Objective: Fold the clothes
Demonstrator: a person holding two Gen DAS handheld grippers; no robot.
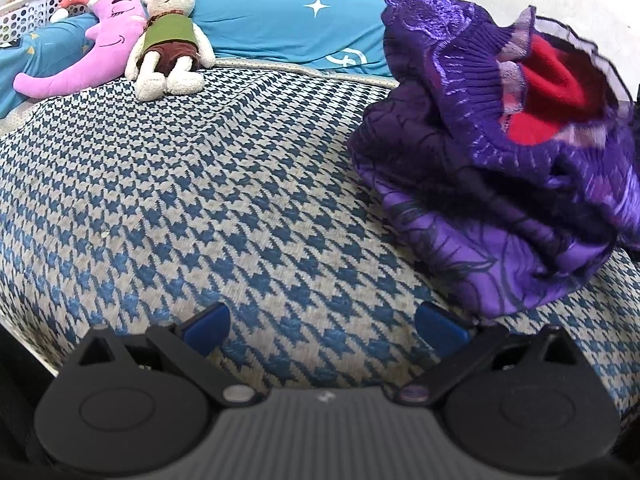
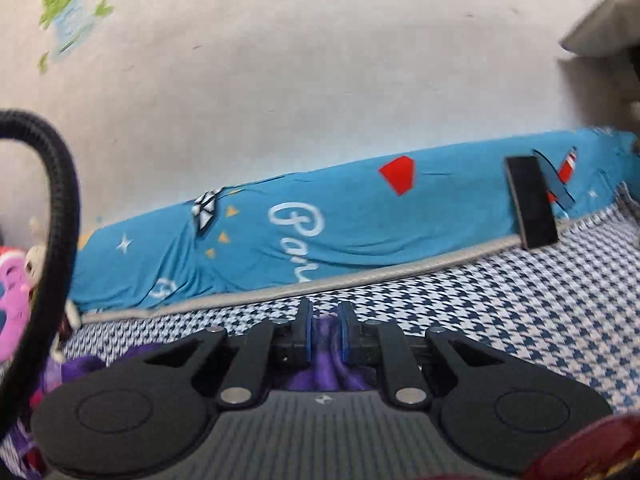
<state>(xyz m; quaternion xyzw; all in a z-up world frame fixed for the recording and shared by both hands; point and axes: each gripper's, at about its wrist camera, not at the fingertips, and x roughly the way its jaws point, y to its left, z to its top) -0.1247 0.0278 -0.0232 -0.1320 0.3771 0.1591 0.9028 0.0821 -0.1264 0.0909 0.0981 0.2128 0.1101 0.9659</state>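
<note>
Purple garment (image 2: 329, 344) in right claw (image 2: 325, 330)

bare blanket (image 1: 208, 184) left — purple garment (image 1: 492, 200) right

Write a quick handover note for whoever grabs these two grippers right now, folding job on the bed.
Left gripper: open, empty, hovering over the houndstooth bedspread.
Right gripper: shut on a pinch of the purple garment.
Purple garment: bunched in a heap at the left gripper's right, red lining showing, partly lifted.
Done: nothing folded yet; one grasp only.
Left: take a second edge with the left gripper, spread the garment flat on the bedspread, then fold. Plush rabbit and pink moon pillow sit well clear by the wall.
</note>
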